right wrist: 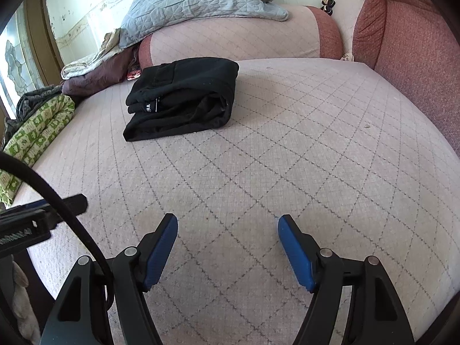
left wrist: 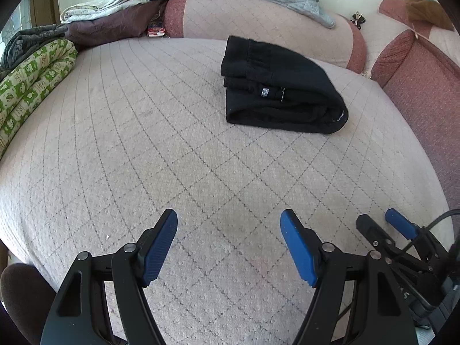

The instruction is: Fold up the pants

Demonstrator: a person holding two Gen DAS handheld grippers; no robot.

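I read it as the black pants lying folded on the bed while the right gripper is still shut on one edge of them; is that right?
Not quite. The black pants do lie folded on the bed, but the right gripper is open and holds nothing, well short of them. The right wrist view shows its blue fingers spread apart over bare quilted cover.

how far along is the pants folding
It looks done: the pants lie in a compact stack of layers on the bed. Nothing is in hand; the left tool and right tool are open, apart from the pants. Nothing obvious is left.
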